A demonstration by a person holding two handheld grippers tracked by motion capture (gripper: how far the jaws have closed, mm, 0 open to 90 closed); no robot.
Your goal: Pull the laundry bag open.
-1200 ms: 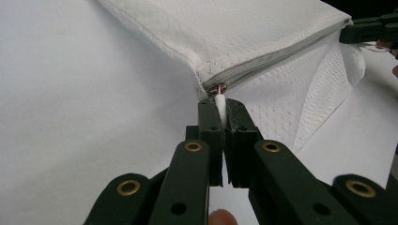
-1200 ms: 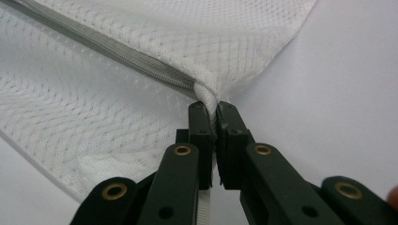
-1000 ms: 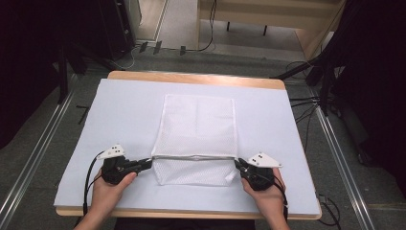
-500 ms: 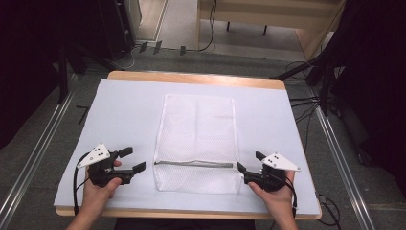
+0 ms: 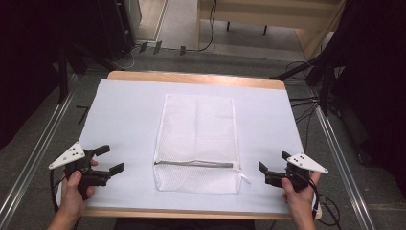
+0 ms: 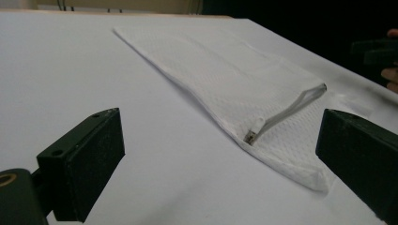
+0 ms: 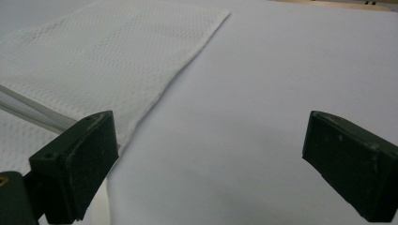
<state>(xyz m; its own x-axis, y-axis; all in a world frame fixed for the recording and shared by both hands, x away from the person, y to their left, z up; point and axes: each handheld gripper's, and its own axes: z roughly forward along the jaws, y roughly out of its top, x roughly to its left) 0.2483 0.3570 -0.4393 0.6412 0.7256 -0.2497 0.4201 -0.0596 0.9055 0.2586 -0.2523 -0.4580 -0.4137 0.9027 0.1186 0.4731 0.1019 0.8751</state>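
A white mesh bag (image 5: 197, 132) lies flat in the middle of the white-covered table (image 5: 124, 110), with a grey zipper (image 5: 196, 164) across its near end. My left gripper (image 5: 110, 158) is held to the left of the bag, clear of it; its jaws have just been opening and stand open with nothing between them. My right gripper (image 5: 274, 161) is to the right of the bag, its jaws likewise just opened wide and empty. In the left gripper view (image 6: 220, 136) the bag (image 6: 225, 79) and zipper (image 6: 286, 110) lie ahead. The right gripper view (image 7: 218, 140) has the bag (image 7: 108, 51) at its left.
The table's wooden rim (image 5: 196, 79) shows at the far edge. Metal floor rails (image 5: 33, 158) run along both sides. Cables (image 5: 306, 103) and dark stands surround the table. A wooden bench (image 5: 268, 14) stands beyond it.
Both grippers let go of the ends of the bag's zipper edge, opened, and moved outward and slightly toward the near edge. The bag now lies flat and untouched.
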